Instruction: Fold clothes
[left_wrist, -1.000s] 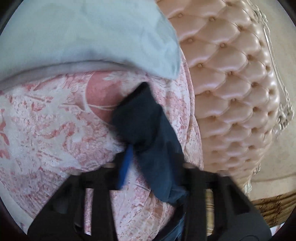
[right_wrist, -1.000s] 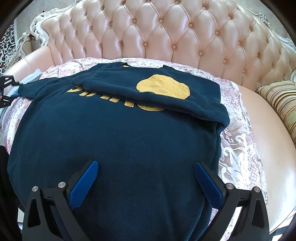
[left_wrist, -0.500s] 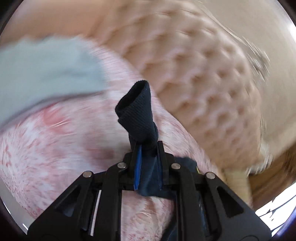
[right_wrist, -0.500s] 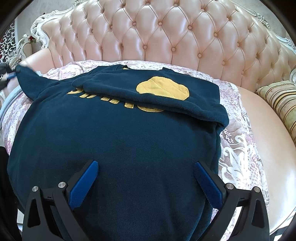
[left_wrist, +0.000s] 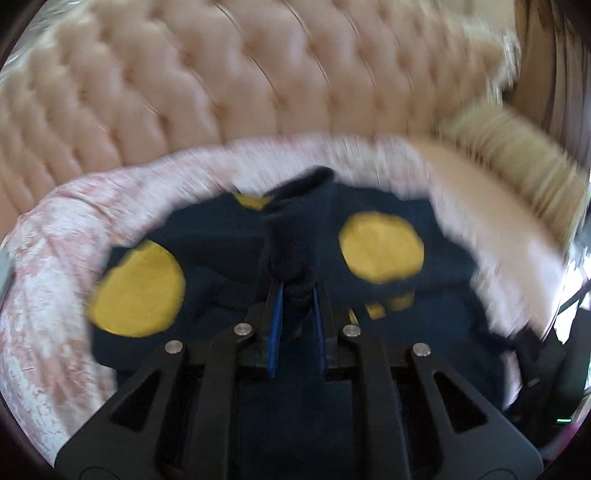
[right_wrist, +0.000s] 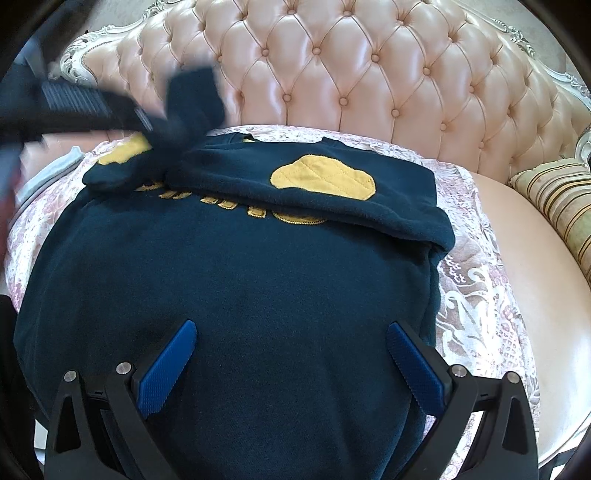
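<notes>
While your wide-open right gripper (right_wrist: 291, 363) is idling empty, your left gripper (left_wrist: 297, 317) is pinching the navy fleece sweatshirt's (right_wrist: 236, 295) cuff (left_wrist: 286, 254), carrying that sleeve inward for folding.

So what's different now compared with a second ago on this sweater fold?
The left gripper, clamped on the sleeve cuff, has carried that sleeve from out at the sweater's side up over the sweater; its jaws have just eased slightly, cuff still pinched between them. The right gripper stays open over the hem, and the other sleeve stays folded.
</notes>
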